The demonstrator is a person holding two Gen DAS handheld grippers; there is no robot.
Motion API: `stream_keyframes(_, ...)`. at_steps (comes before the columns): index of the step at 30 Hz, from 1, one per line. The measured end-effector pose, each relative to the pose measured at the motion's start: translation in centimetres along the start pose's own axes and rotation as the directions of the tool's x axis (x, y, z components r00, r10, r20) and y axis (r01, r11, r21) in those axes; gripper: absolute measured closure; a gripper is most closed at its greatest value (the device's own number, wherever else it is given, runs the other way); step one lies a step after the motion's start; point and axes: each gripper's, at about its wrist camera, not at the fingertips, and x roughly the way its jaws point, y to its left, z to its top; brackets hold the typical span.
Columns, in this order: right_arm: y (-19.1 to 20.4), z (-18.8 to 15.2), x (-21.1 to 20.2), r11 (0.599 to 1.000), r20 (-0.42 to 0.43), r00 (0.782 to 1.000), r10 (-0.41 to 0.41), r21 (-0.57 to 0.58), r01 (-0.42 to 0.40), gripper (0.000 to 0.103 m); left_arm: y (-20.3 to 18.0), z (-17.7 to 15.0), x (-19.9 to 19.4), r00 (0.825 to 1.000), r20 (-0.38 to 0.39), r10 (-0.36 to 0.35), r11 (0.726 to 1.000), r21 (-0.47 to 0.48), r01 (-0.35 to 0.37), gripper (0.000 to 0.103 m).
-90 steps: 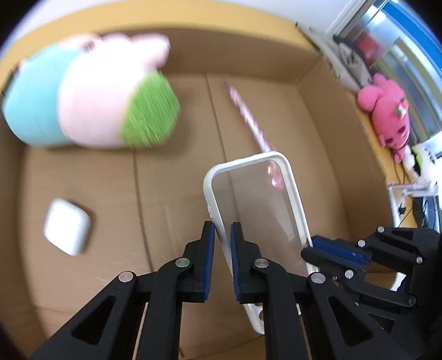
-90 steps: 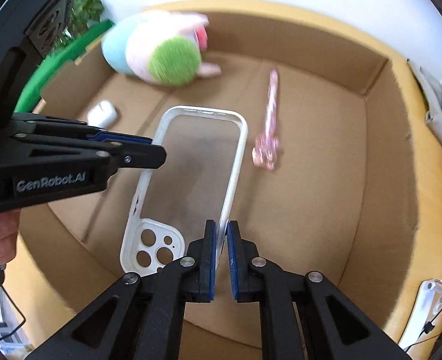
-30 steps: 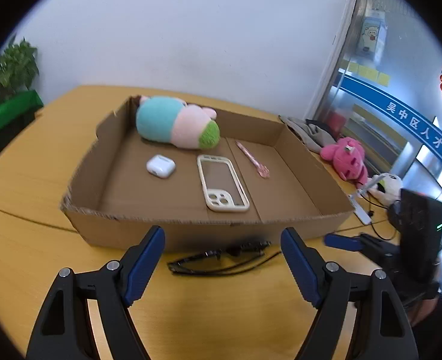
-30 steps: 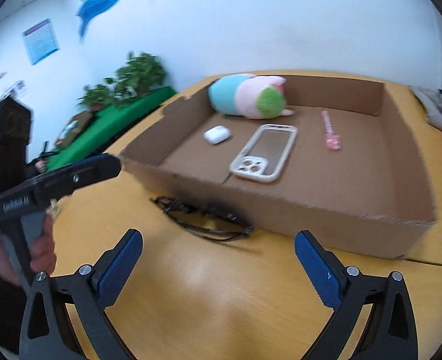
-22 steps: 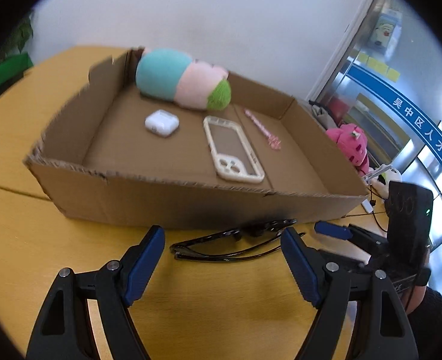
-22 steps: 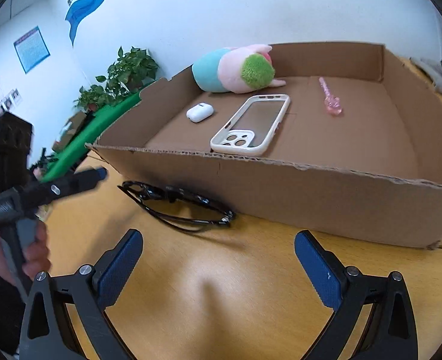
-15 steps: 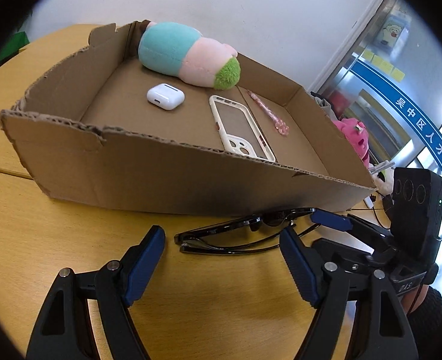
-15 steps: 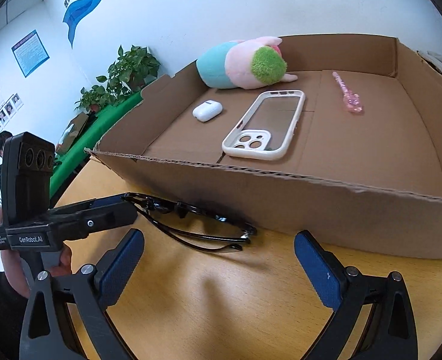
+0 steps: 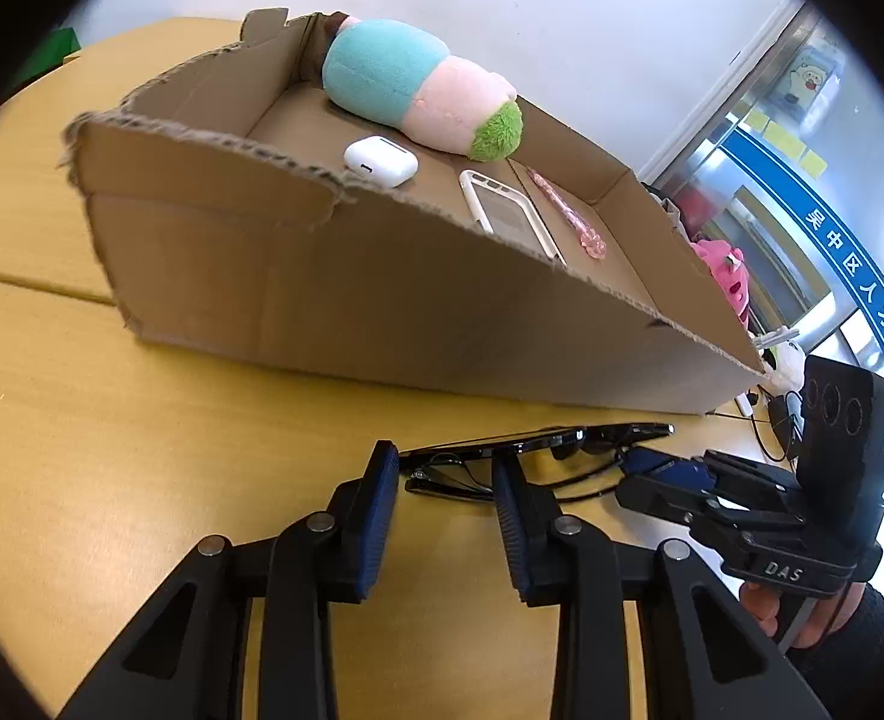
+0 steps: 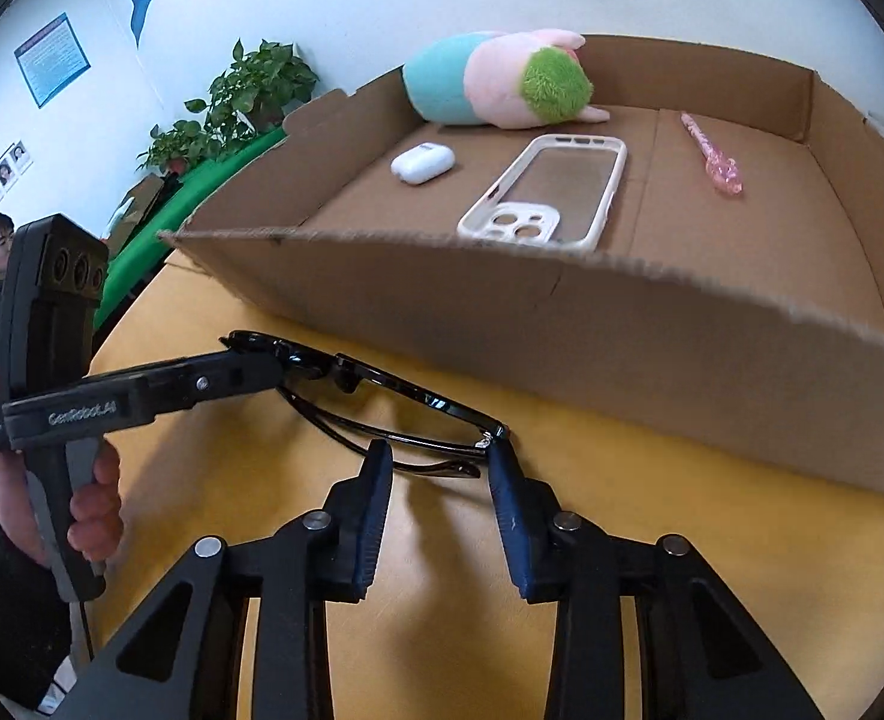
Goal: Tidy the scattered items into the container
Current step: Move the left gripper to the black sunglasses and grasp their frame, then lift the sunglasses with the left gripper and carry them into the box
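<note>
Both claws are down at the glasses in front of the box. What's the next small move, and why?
Probably finish closing both claws, then lift. The glasses lie on the table, the only item outside the box. The left claw and right claw are closing with the frame's ends between them, gaps visible, so the grip looks unfinished.

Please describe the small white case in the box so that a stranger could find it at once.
Look inside the cardboard box on the wooden table. The white earbud case lies beside the plush toy, left of the phone case; it alone is a small, closed, rounded pebble.
</note>
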Motion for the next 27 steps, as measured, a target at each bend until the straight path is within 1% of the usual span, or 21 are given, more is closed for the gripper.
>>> stream_keyframes(1, 0.1, -0.2, -0.1, 1.000, -0.002, 1.000, 0.004, 0.003, -0.004, 0.068, 0.0, -0.2, -0.1, 1.000, -0.002, 0.001, 1.000, -0.002, -0.001, 0.072)
stream_keyframes(4, 0.0, -1.0, -0.7, 1.000, -0.005, 1.000, 0.018, 0.025, -0.018, 0.074, -0.1, -0.9, -0.6, 1.000, -0.017, -0.005, 1.000, -0.002, 0.005, 0.074)
stream_keyframes(8, -0.4, -2.4, -1.7, 0.996, 0.003, 0.999, 0.051, 0.070, -0.051, 0.076, -0.4, -2.0, -1.0, 0.999, -0.034, -0.036, 0.999, -0.002, 0.036, 0.075)
stream_keyframes(11, -0.7, -3.3, -2.5, 0.993, 0.013, 0.998, 0.063, 0.097, -0.064, 0.077, -0.9, -2.7, -1.2, 0.998, -0.043, -0.045, 0.999, -0.003, 0.045, 0.075)
stream_keyframes(15, -0.7, -3.9, -3.8, 0.993, 0.033, 0.998, 0.053, 0.101, -0.056, 0.080, -1.9, -2.7, -1.7, 0.997, -0.036, -0.062, 0.998, 0.000, 0.062, 0.076)
stream_keyframes(16, -0.6, -3.8, -4.2, 0.994, 0.042, 0.998, 0.048, 0.093, -0.051, 0.081, -2.3, -2.6, -1.9, 0.997, -0.031, -0.066, 0.998, 0.007, 0.066, 0.080)
stream_keyframes(17, -0.5, -3.8, -4.6, 0.995, 0.050, 0.998, 0.047, 0.087, -0.051, 0.087, -2.6, -2.4, -2.2, 0.997, -0.024, -0.067, 0.998, 0.015, 0.067, 0.092)
stream_keyframes(18, -0.4, -3.5, -5.2, 0.996, 0.063, 0.997, 0.045, 0.078, -0.050, 0.089, -2.8, -2.2, -2.4, 0.996, -0.041, -0.079, 0.996, 0.028, 0.080, 0.093)
stream_keyframes(22, -0.3, -2.9, -6.8, 0.998, 0.107, 0.994, 0.035, 0.051, -0.041, 0.089, -4.1, -1.0, -3.7, 0.996, 0.001, -0.091, 0.995, 0.053, 0.090, 0.094)
stream_keyframes(25, -1.1, -2.6, -7.1, 0.996, 0.122, 0.992, 0.039, 0.075, -0.048, 0.089, -4.7, -0.7, -3.7, 0.996, 0.004, -0.094, 0.993, 0.068, 0.094, 0.094)
stream_keyframes(27, -1.3, -2.6, -7.4, 0.995, 0.132, 0.990, 0.041, 0.082, -0.052, 0.089, -4.9, -0.6, -3.4, 0.995, 0.002, -0.102, 0.993, 0.062, 0.101, 0.094)
